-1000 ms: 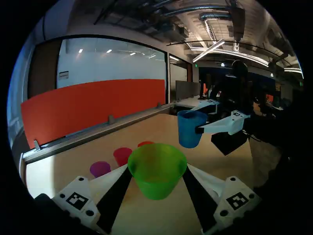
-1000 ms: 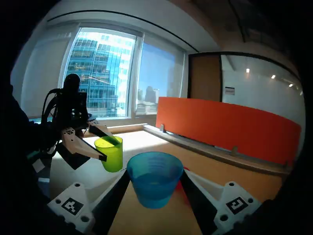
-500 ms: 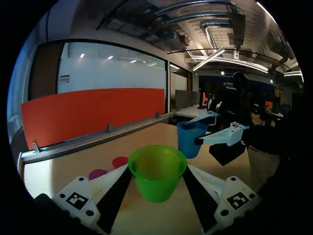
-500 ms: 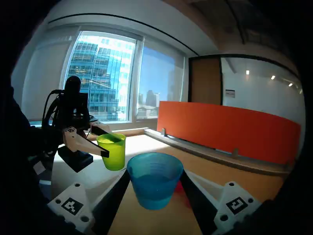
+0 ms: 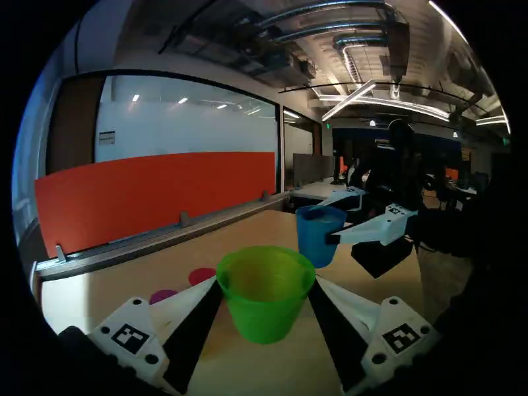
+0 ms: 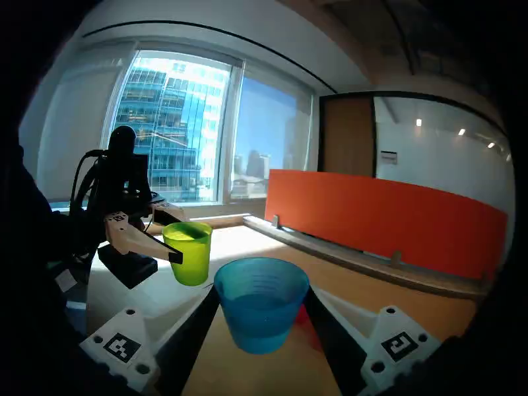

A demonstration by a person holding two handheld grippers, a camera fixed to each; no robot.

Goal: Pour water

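While the jaws of the left gripper (image 5: 264, 285) pinch a translucent, tapered green cup (image 5: 266, 310) over the smooth wooden bench (image 5: 251, 228), those of the right gripper (image 6: 261, 294) pinch an upright blue cup (image 6: 261, 317) holding water, nearby. A red cup (image 5: 201, 274) and a purple cup (image 5: 162, 296) stand on the bench, partly hidden by one finger; an orange panel (image 5: 158, 191) stands behind.

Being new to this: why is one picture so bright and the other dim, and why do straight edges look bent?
Right gripper view: sunlit windows backlight the translucent green plastic cup and translucent blue plastic cup, so both glow. Left gripper view: a dimmer office under ceiling strip lights. Both views: the fisheye lens bows the orange wall panel.
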